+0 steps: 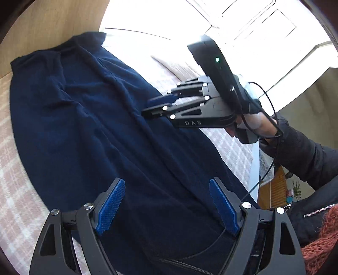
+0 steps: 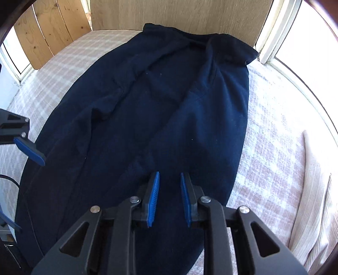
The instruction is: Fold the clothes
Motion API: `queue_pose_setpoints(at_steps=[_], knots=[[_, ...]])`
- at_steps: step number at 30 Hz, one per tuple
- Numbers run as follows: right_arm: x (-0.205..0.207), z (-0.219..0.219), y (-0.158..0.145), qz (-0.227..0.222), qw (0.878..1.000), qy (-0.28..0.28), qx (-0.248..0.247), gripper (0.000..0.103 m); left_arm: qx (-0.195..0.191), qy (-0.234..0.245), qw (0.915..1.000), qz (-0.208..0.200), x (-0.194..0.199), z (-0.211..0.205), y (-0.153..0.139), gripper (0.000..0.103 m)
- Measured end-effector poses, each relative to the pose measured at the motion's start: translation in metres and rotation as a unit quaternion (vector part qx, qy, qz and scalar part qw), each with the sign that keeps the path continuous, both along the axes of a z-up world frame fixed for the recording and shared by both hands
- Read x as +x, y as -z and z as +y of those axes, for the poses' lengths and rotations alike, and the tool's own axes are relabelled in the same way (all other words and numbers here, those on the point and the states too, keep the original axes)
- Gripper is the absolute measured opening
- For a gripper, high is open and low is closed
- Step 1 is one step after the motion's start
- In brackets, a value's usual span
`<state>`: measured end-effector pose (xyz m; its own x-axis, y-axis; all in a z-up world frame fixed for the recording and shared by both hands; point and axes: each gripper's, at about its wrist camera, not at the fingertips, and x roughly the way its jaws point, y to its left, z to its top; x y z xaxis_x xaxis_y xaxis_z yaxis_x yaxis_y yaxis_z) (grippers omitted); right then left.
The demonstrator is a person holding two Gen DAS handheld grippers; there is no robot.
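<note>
A dark navy garment [image 1: 88,118] lies spread lengthwise on a pink-and-white checked cover [image 1: 12,190]; it also fills the right wrist view [image 2: 169,110], its far end against a wooden board. My left gripper [image 1: 166,184] is wide open and empty just above the garment's near end. My right gripper [image 2: 169,175] hovers over the garment's middle with its jaws a narrow gap apart and nothing between them. In the left wrist view the right gripper [image 1: 147,107] points at the garment's right edge. One left gripper fingertip [image 2: 31,151] shows at the garment's left edge.
A wooden headboard [image 2: 179,14] stands at the far end, with bright windows [image 2: 306,48] beside it. A cream ribbed blanket [image 2: 316,201] lies at the right. The person's dark sleeve [image 1: 300,152] and a cable [image 1: 272,148] are at the right.
</note>
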<state>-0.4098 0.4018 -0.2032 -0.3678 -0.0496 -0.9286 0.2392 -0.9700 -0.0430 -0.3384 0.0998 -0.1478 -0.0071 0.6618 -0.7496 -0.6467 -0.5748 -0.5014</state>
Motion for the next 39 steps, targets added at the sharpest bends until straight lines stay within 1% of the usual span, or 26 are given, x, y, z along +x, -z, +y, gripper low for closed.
queue_pose_setpoints(at_steps=[2, 3, 6, 8, 9, 11, 13, 14, 17, 18, 20, 21, 22, 24, 25, 27, 28, 29, 30, 31, 34, 35, 37, 39], knots=[[0.023, 0.001, -0.016, 0.004, 1.0, 0.008, -0.023, 0.021, -0.023, 0.014, 0.9997, 0.001, 0.01, 0.011, 0.007, 0.081], [0.039, 0.002, -0.025, 0.009, 0.999, 0.009, -0.03, 0.021, -0.024, 0.016, 0.9996, 0.008, 0.016, 0.012, 0.003, 0.081], [0.102, -0.001, -0.04, 0.001, 0.998, 0.01, -0.058, 0.026, -0.018, -0.002, 0.9991, 0.039, 0.045, -0.009, -0.027, 0.081], [0.143, -0.01, -0.042, -0.007, 0.996, -0.002, -0.084, 0.026, -0.023, -0.023, 0.9978, 0.058, 0.075, -0.029, -0.044, 0.081], [0.161, -0.019, -0.042, -0.01, 0.995, -0.013, -0.094, 0.026, -0.017, -0.026, 0.9982, 0.052, 0.093, -0.037, -0.047, 0.081], [0.186, -0.046, -0.039, -0.009, 0.994, -0.047, -0.098, 0.026, -0.002, -0.03, 0.999, 0.032, 0.13, -0.05, -0.05, 0.081], [0.195, -0.073, -0.033, -0.013, 0.991, -0.09, -0.102, 0.026, 0.019, -0.029, 0.9994, 0.001, 0.168, -0.057, -0.049, 0.081], [0.197, -0.086, -0.029, -0.015, 0.988, -0.11, -0.103, 0.026, 0.023, -0.027, 0.9993, -0.008, 0.187, -0.058, -0.05, 0.082], [0.199, -0.118, -0.012, -0.024, 0.984, -0.144, -0.098, 0.026, 0.003, -0.028, 0.9995, -0.014, 0.226, -0.05, -0.044, 0.082], [0.201, -0.124, -0.008, -0.024, 0.984, -0.151, -0.089, 0.026, 0.006, -0.027, 0.9994, -0.022, 0.234, -0.046, -0.039, 0.082], [0.205, -0.134, 0.0, -0.023, 0.984, -0.163, -0.07, 0.026, 0.024, -0.021, 0.9987, -0.041, 0.245, -0.04, -0.03, 0.082], [0.211, -0.133, 0.0, -0.022, 0.984, -0.166, -0.062, 0.027, 0.026, -0.02, 0.9984, -0.046, 0.247, -0.035, -0.023, 0.082], [0.217, -0.129, 0.0, -0.028, 0.985, -0.162, -0.057, 0.027, 0.02, -0.019, 0.9985, -0.047, 0.249, -0.031, -0.017, 0.082], [0.232, -0.116, -0.001, -0.06, 0.985, -0.152, -0.05, 0.027, 0.006, -0.016, 0.9988, -0.045, 0.255, -0.025, -0.007, 0.082], [0.237, -0.112, -0.001, -0.084, 0.984, -0.148, -0.046, 0.027, 0.006, -0.013, 0.9989, -0.044, 0.257, -0.024, -0.004, 0.082], [0.236, -0.102, -0.016, -0.091, 0.983, -0.133, -0.086, 0.027, -0.003, -0.013, 0.9991, -0.04, 0.26, -0.022, -0.001, 0.082], [0.233, -0.099, -0.025, -0.084, 0.983, -0.125, -0.105, 0.027, -0.005, -0.011, 0.9992, -0.038, 0.261, -0.021, 0.0, 0.082], [0.228, -0.099, -0.033, -0.065, 0.985, -0.122, -0.105, 0.027, -0.001, -0.01, 0.9992, -0.037, 0.262, -0.022, -0.001, 0.082], [0.223, -0.102, -0.036, -0.056, 0.986, -0.123, -0.093, 0.029, 0.005, -0.009, 0.9992, -0.038, 0.263, -0.024, -0.003, 0.082], [0.219, -0.106, -0.033, -0.06, 0.987, -0.126, -0.081, 0.03, 0.012, -0.009, 0.9992, -0.038, 0.263, -0.025, -0.005, 0.082], [0.214, -0.114, -0.015, -0.087, 0.985, -0.13, -0.075, 0.03, 0.024, -0.009, 0.9993, -0.028, 0.259, -0.025, -0.012, 0.082], [0.217, -0.115, -0.012, -0.085, 0.986, -0.126, -0.069, 0.03, 0.023, -0.011, 0.9993, -0.025, 0.257, -0.023, -0.014, 0.082], [0.229, -0.113, -0.01, -0.082, 0.987, -0.12, -0.064, 0.03, 0.017, -0.013, 0.9996, -0.017, 0.255, -0.018, -0.019, 0.082], [0.25, -0.106, -0.016, -0.09, 0.986, -0.119, -0.078, 0.03, 0.006, -0.009, 0.9999, -0.001, 0.263, -0.014, -0.027, 0.082]])
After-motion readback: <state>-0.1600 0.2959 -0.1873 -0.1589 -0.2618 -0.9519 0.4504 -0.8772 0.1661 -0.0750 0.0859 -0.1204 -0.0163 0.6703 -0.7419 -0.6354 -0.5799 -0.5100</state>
